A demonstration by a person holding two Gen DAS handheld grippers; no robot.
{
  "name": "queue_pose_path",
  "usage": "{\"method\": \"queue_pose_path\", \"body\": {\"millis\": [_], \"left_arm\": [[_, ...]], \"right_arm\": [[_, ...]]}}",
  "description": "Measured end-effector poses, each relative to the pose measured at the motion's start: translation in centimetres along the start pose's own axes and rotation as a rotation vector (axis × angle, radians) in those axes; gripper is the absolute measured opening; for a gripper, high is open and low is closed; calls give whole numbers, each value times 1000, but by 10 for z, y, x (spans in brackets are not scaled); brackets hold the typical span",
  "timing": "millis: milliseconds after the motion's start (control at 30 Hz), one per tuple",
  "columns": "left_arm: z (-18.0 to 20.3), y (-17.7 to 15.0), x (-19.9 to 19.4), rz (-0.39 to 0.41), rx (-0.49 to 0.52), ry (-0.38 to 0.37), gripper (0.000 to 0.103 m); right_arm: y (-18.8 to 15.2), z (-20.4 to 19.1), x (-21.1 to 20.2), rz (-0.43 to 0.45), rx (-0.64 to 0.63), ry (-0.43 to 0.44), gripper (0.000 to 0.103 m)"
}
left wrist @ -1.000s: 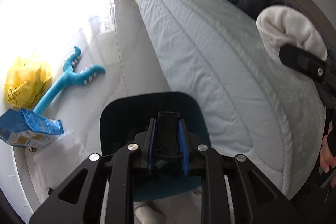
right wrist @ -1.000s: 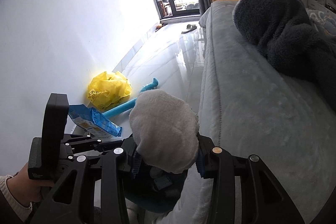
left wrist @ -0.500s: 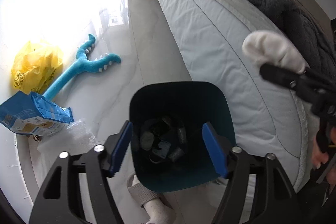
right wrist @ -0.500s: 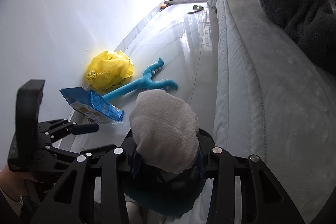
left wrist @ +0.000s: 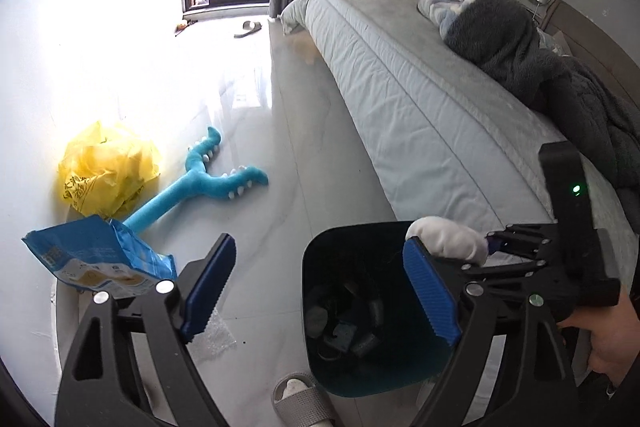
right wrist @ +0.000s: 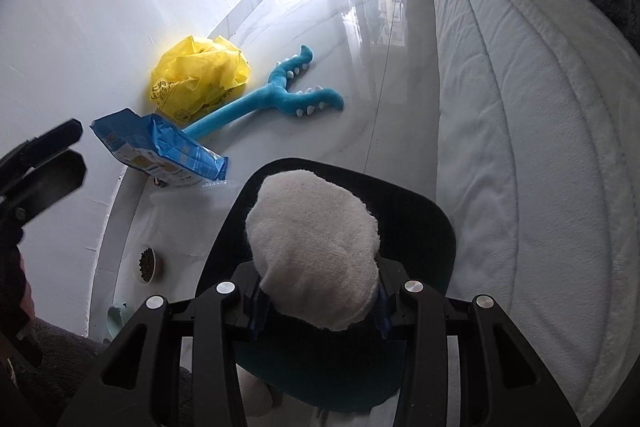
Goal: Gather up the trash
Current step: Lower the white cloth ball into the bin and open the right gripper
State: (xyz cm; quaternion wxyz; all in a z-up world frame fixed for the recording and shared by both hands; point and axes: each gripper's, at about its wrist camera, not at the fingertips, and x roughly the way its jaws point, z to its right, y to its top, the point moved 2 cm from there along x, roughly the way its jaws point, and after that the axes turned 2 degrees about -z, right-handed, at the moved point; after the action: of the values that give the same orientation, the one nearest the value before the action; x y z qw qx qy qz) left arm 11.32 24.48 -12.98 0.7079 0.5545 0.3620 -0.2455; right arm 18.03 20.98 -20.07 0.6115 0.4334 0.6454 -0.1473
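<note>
A dark teal bin (left wrist: 400, 371) stands on the floor beside the bed and holds several dark scraps. My right gripper (right wrist: 318, 307) is shut on a white wad of cloth (right wrist: 316, 247), held just over the bin's rim (right wrist: 420, 203). The left wrist view shows the same wad (left wrist: 448, 239) at the bin's near right edge. My left gripper (left wrist: 319, 243) hangs above the bin's left side. Its jaws are opening, with nothing between them. A crumpled yellow plastic bag (left wrist: 104, 167), a blue snack bag (left wrist: 96, 259) and clear plastic wrap (left wrist: 216, 339) lie by the wall.
A grey bed (left wrist: 420, 99) with a dark blanket (left wrist: 520, 47) runs along the right. A blue plush toy (left wrist: 200, 183) lies on the glossy floor. A slippered foot (left wrist: 300, 399) is beside the bin, and a small bowl of pellets (right wrist: 146, 263) sits near the wall.
My left gripper went from shut to wide open and drew back and up from the bin. My right gripper came down with the white wad until it hung over the bin.
</note>
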Motion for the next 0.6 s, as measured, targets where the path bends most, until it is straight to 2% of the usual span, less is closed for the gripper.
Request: {"method": "queue_pose_path", "body": {"millis": [200, 333, 433, 500, 567, 600], "left_arm": [[10, 11, -24, 137, 42, -40, 91], [20, 19, -42, 216, 50, -66, 94], [28, 26, -58, 281, 52, -105, 96], [32, 31, -63, 293, 46, -121, 98], [36, 34, -66, 298, 35, -110, 99], [39, 35, -68, 304, 33, -100, 99]], "right_arm": [[-5, -7, 17, -60, -11, -4, 44], [-12, -5, 22, -96, -33, -37, 45], [-15, 0, 23, -113, -27, -50, 54], [-17, 1, 19, -112, -24, -50, 61], [-19, 2, 14, -105, -23, -56, 71], [-19, 3, 10, -98, -20, -60, 71]]}}
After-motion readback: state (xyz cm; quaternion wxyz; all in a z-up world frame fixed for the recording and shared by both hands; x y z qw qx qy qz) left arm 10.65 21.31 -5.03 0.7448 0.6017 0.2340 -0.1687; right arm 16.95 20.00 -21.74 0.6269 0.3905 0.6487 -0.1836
